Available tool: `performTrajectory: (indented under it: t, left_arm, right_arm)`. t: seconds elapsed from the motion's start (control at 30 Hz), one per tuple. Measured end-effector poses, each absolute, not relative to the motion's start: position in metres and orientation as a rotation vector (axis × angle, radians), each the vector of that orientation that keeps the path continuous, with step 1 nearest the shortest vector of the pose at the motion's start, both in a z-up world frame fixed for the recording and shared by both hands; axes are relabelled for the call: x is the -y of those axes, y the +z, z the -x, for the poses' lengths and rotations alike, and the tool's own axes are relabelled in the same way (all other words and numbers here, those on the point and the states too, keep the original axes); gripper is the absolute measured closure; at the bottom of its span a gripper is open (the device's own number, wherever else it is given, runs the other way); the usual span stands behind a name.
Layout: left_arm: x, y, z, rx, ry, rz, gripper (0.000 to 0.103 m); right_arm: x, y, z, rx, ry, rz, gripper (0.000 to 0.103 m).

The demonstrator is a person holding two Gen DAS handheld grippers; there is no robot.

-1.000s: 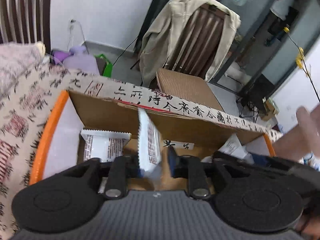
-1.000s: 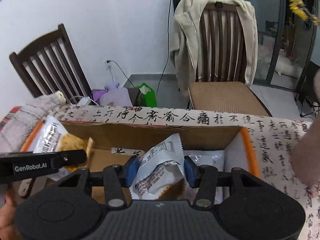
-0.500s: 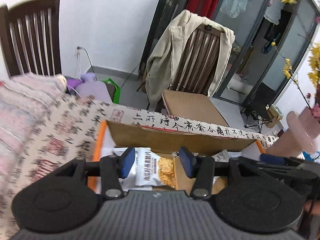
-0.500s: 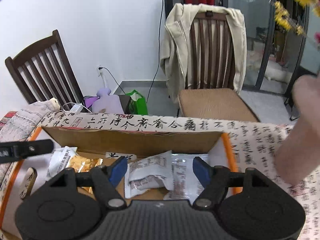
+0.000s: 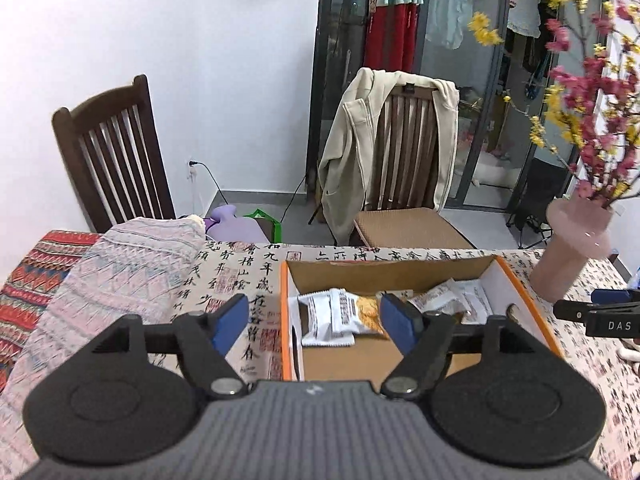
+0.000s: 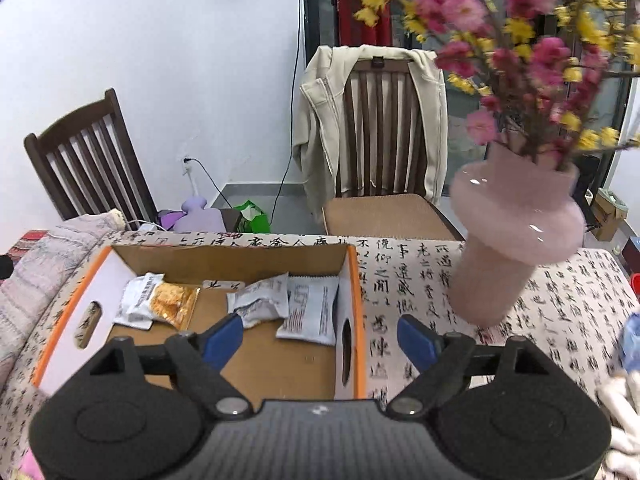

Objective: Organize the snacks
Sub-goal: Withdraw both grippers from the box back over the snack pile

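An open cardboard box [image 5: 286, 320] with orange rims sits on the calligraphy tablecloth; it also shows in the right wrist view [image 6: 354, 280]. Inside lie a white and orange snack packet [image 5: 344, 314] at the left, also in the right wrist view [image 6: 160, 300], and two white packets [image 6: 288, 304] at the right. My left gripper [image 5: 314, 320] is open and empty, above the box's near left part. My right gripper [image 6: 320, 338] is open and empty, above the box's right wall. The right gripper's tip shows in the left wrist view [image 5: 596, 314].
A pink vase [image 6: 508, 248] with pink and yellow flowers stands right of the box; it also shows in the left wrist view [image 5: 572, 248]. A patterned cloth [image 5: 112, 272] lies at the table's left. Two wooden chairs stand behind the table, one draped with a beige jacket [image 5: 360, 160].
Both grippers let go of their snack packets into the box, opened wide, and pulled up and back from it. The packets now lie on the box floor.
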State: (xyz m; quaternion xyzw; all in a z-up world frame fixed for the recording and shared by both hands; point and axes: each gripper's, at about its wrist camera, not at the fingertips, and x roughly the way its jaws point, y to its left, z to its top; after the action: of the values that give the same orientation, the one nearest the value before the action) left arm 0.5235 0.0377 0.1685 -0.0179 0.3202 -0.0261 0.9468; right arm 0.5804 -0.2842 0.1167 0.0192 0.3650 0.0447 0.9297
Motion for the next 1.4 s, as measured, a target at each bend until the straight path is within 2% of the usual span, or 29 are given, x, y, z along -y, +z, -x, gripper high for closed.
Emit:
performTrajectory:
  t: [0.2, 0.5, 0.77, 1.07, 1.4]
  left_arm:
    - [-0.027, 0.174, -0.464, -0.620, -0.058, -0.005, 0.019]
    - [-0.017, 0.152, -0.367, -0.572, -0.039, -0.049, 0.016]
    - [-0.017, 0.117, -0.278, -0.535, -0.042, -0.037, 0.016]
    - [-0.014, 0.081, -0.181, -0.449, -0.034, -0.043, 0.008]
    - [-0.004, 0.038, -0.108, -0.438, -0.087, -0.035, 0.001]
  right_arm:
    - [0.286, 0.133, -0.528, -0.697, 0.114, -0.036, 0.016]
    - [0.282, 0.130, -0.430, -0.629, 0.180, -0.027, 0.012]
    - [0.272, 0.107, -0.340, -0.566, 0.242, -0.029, 0.007]
    - [0.261, 0.071, -0.238, -0.482, 0.276, -0.099, 0.004]
    - [0.244, 0.021, -0.146, -0.444, 0.286, 0.000, 0.004]
